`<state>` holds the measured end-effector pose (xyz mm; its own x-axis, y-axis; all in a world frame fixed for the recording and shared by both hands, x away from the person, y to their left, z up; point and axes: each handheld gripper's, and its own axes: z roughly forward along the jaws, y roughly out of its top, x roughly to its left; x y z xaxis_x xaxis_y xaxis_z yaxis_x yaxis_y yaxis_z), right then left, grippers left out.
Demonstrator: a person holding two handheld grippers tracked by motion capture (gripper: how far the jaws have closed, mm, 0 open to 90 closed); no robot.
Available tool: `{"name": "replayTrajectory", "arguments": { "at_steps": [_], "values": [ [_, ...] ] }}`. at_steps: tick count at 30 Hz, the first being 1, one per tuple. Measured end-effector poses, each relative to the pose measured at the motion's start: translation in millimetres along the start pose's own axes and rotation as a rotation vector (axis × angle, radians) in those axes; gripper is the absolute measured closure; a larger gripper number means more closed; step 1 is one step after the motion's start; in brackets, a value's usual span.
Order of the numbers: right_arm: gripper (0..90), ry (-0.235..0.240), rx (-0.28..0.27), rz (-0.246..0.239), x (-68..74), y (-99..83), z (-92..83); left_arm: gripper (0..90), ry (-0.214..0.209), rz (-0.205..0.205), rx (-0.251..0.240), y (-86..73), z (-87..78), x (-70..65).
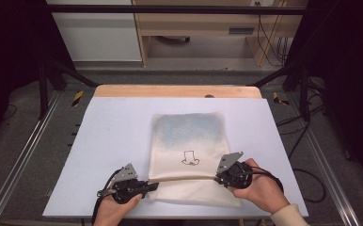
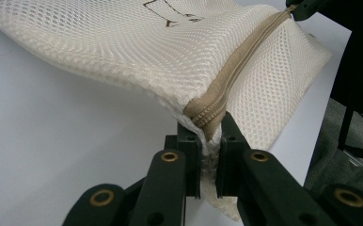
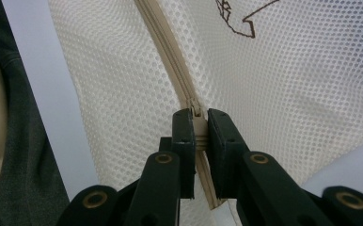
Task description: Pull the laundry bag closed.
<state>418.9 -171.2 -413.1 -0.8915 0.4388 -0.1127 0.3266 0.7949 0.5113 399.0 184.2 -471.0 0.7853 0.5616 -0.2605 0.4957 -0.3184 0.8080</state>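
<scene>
Left claw: my left gripper (image 2: 211,141) is clenching on the near-left end of the beige zipper (image 2: 236,70), pinching the seam between both black jaws.
Right claw: my right gripper (image 3: 198,129) is gripping the zipper's other end, jaws pressing tight on the tape.
Bag: the cream mesh laundry bag (image 1: 187,141) with a small dark line drawing is lying flat ahead of both claws.
Zipper: it is stretching straight between my two claws.
Surface: the pale blue table mat (image 1: 114,136) is lying beneath the bag.
</scene>
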Motion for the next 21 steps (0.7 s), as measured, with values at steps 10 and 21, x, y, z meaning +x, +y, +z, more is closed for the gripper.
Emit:
{"name": "replayTrajectory", "arguments": {
  "at_steps": [10, 21],
  "values": [
    [82.1, -0.008, 0.003, 0.004, -2.2, -6.3, -3.7, 82.8, 0.0, 0.001, 0.001, 0.1, 0.2, -0.3],
    [82.1, -0.005, 0.004, 0.013, -2.2, -7.7, -4.5, 82.8, 0.001, 0.002, 0.001, 0.2, 0.0, 0.0]
  ]
}}
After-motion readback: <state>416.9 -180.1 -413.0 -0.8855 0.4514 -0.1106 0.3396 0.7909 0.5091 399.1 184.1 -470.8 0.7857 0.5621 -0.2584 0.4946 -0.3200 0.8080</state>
